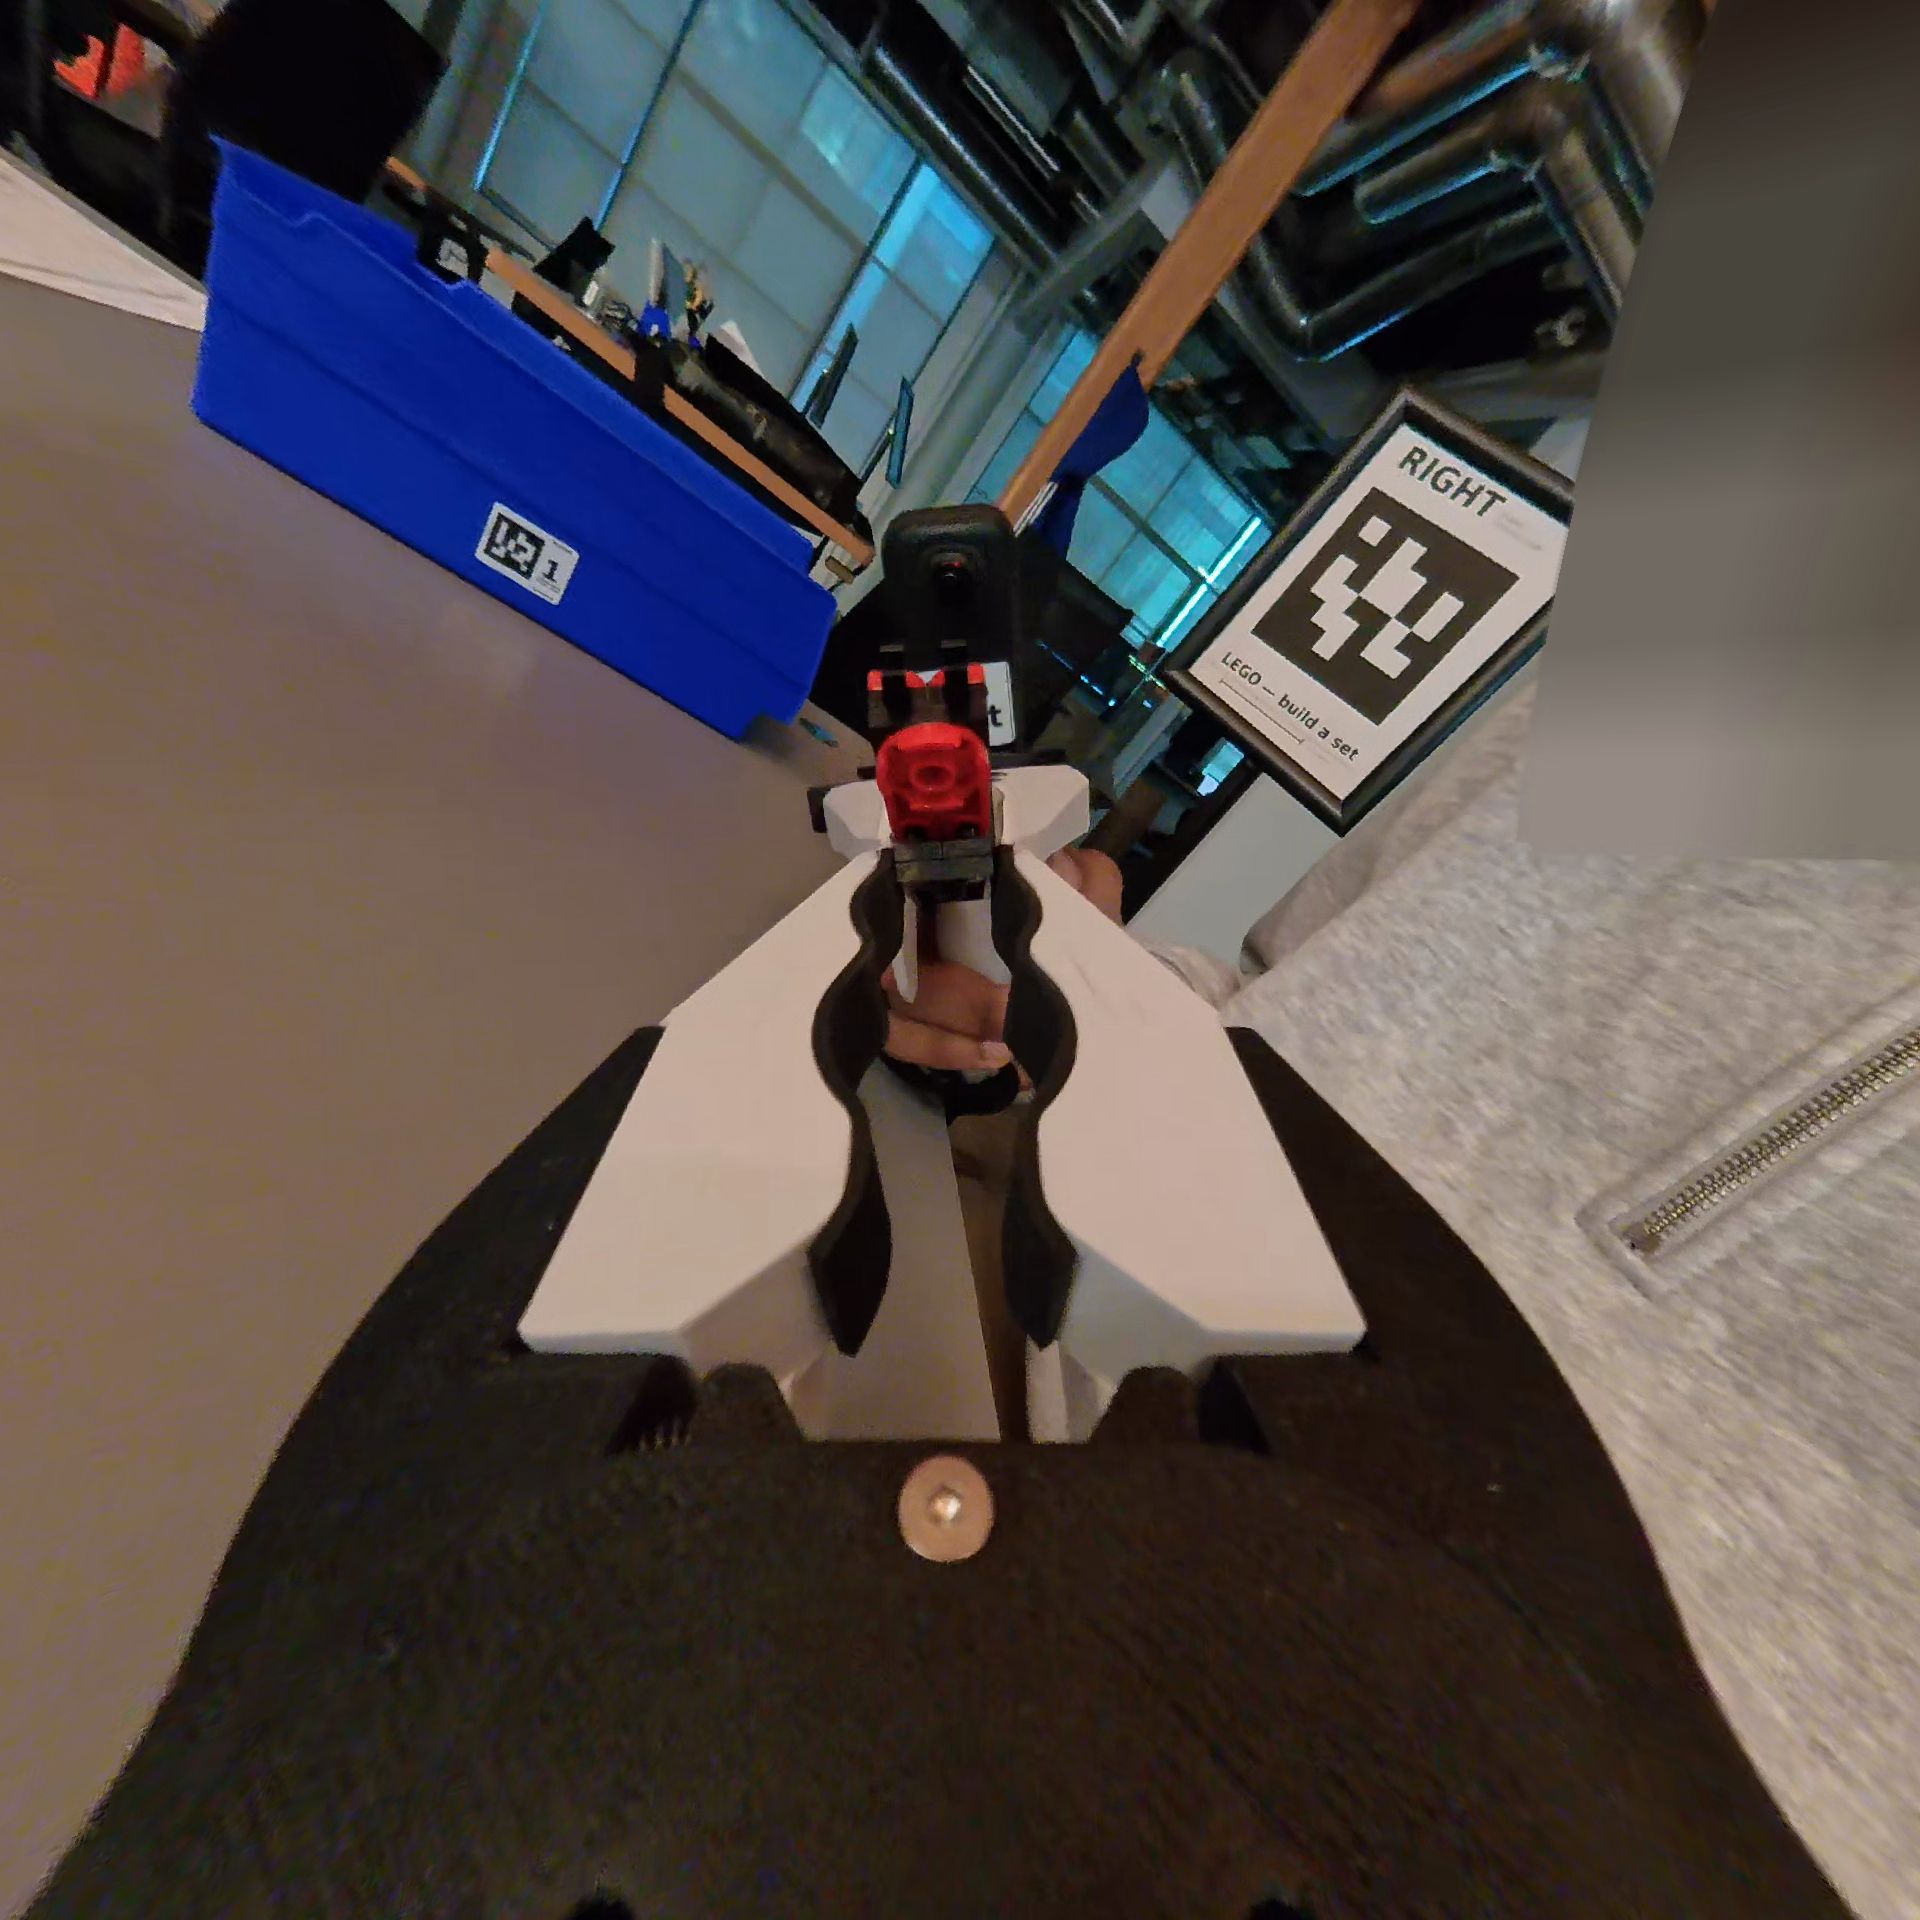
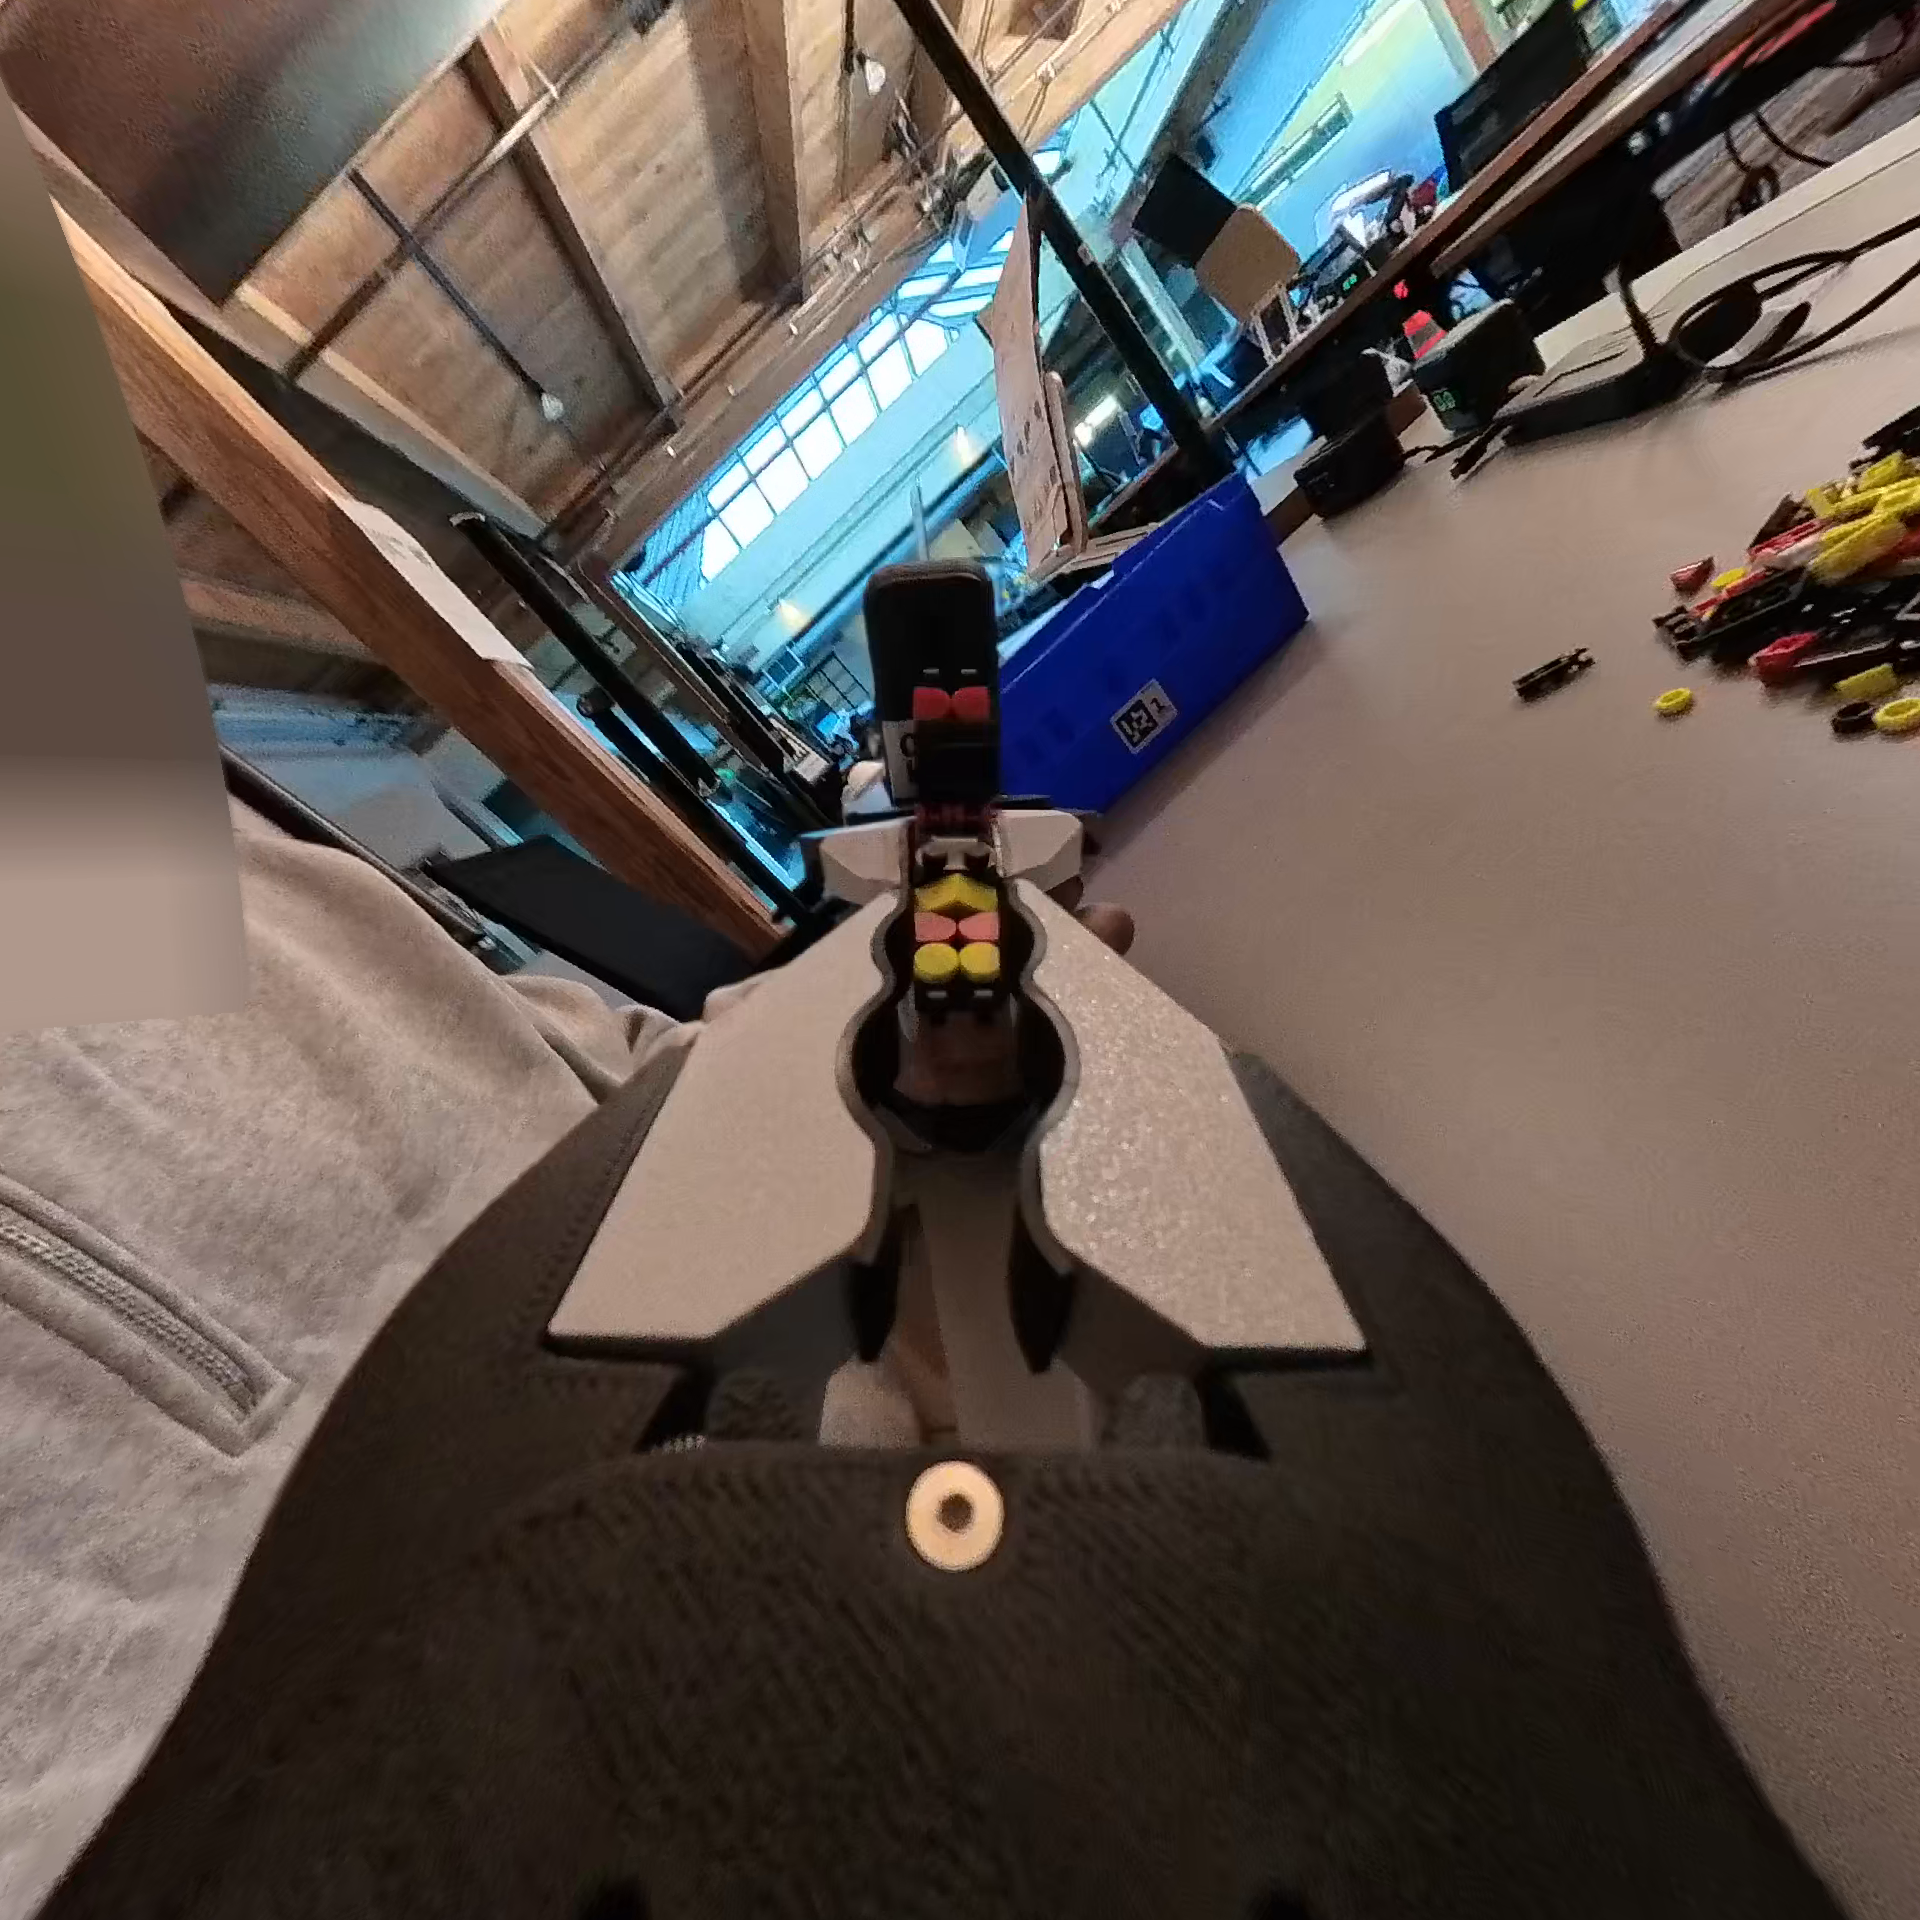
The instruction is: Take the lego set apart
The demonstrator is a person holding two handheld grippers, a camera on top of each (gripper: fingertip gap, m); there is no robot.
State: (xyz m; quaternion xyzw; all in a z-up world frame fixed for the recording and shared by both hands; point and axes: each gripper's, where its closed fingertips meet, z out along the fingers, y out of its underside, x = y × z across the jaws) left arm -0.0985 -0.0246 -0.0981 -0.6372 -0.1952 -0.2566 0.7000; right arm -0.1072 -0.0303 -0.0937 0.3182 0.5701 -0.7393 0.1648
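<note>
Both grippers meet tip to tip above the grey table (image 1: 312,935). My left gripper (image 1: 943,868) is shut on the end of a small lego assembly, black bricks with a red piece (image 1: 928,790) on top. My right gripper (image 2: 954,940) is shut on the same assembly (image 2: 952,961), seen here as a black strip with yellow and red studs. Each view shows the other gripper head-on just behind the assembly, the right gripper (image 1: 948,805) in the left wrist view and the left gripper (image 2: 948,847) in the right wrist view. Hands show behind the fingers.
A blue bin (image 1: 499,488) stands on the table, also in the right wrist view (image 2: 1153,644). A pile of loose yellow, red and black lego pieces (image 2: 1829,592) lies to the right. A framed sign (image 1: 1371,613) stands nearby. A person's grey sweater (image 1: 1558,1143) is close. The grippers are tip to tip, or close to it.
</note>
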